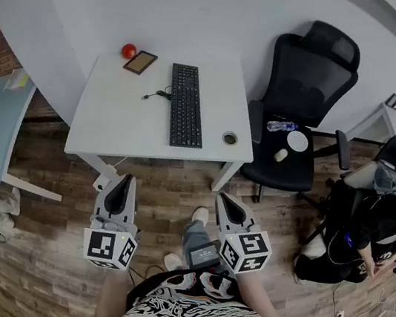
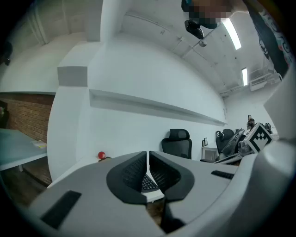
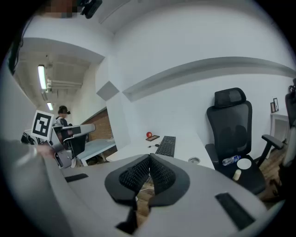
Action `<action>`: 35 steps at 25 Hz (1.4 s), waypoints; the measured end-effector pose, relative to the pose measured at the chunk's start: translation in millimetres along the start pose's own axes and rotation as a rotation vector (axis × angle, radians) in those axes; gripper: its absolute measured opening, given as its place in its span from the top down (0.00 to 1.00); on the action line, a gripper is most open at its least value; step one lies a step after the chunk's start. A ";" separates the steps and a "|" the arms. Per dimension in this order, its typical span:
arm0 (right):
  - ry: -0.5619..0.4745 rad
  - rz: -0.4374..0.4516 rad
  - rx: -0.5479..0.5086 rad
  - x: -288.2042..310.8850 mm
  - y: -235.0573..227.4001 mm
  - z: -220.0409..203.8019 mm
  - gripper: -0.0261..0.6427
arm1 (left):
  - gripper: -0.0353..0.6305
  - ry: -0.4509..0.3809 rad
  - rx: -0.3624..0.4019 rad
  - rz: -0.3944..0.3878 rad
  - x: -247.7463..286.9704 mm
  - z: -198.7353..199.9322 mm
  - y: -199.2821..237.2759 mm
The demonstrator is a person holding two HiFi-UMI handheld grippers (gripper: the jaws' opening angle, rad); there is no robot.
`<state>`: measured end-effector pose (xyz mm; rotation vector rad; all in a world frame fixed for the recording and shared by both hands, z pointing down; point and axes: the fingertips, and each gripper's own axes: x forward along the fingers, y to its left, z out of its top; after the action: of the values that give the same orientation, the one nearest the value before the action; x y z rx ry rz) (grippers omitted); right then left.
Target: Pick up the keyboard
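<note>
Two shut tools, keyboard untouched on the bench

White bench [image 1: 107, 116] fills the middle of the head view, with a black office chair [image 1: 308, 82] at its right end. The black keyboard [image 1: 186, 105] lies flat on the bench top, right of the middle, its long side running away from the person. Both tools hang over the wooden floor [image 1: 53, 167] short of the bench's near edge, well apart from the keyboard. The left tool [image 1: 125, 179] and the right tool [image 1: 223, 198] each have their jaws pressed together with nothing between them.

The keyboard looks like a stiff, light plastic slab, so it should lift in one piece without sagging. Its edges are low and smooth, likely slippery, and the keys would give under a pinch. The best hold is probably across the thin edge at a long side or a short end, one tool on each side, with the jaws opened first. A thin cable [image 1: 154, 95] leaves its left side near the far end and may drag. A small ring [image 1: 230, 138] sits close to its near right corner, and a red ball [image 1: 129, 50] rests at the bench's far left corner.
</note>
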<state>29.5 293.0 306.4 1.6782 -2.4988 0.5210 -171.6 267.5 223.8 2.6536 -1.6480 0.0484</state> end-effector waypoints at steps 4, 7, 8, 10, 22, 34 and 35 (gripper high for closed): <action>-0.022 -0.008 0.011 -34.6 17.4 -8.3 0.92 | 0.90 0.016 -0.008 -0.001 -34.5 -2.7 -15.2; -0.044 -0.016 -0.005 -49.0 24.6 -4.2 0.92 | 0.90 0.020 -0.001 0.008 -48.2 -3.0 -18.9; -0.052 -0.021 -0.015 -53.2 26.2 -2.0 0.92 | 0.90 0.017 -0.006 0.011 -51.1 -2.9 -19.3; -0.065 -0.031 -0.029 -61.3 28.9 2.2 0.92 | 0.90 0.013 -0.017 0.010 -55.5 -3.0 -20.5; -0.112 0.011 -0.020 -73.3 49.2 5.5 0.92 | 0.90 0.006 -0.076 -0.002 -68.0 -11.2 -24.9; -0.146 -0.019 -0.109 6.2 24.6 40.5 0.92 | 0.90 0.003 -0.069 -0.015 10.6 -15.5 14.1; -0.146 -0.034 -0.100 17.5 17.3 45.4 0.92 | 0.90 0.011 -0.062 -0.012 20.8 -16.2 19.1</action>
<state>12.1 268.6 264.3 1.7766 -2.5420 0.2744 -179.8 240.9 240.6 2.6128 -1.6033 0.0114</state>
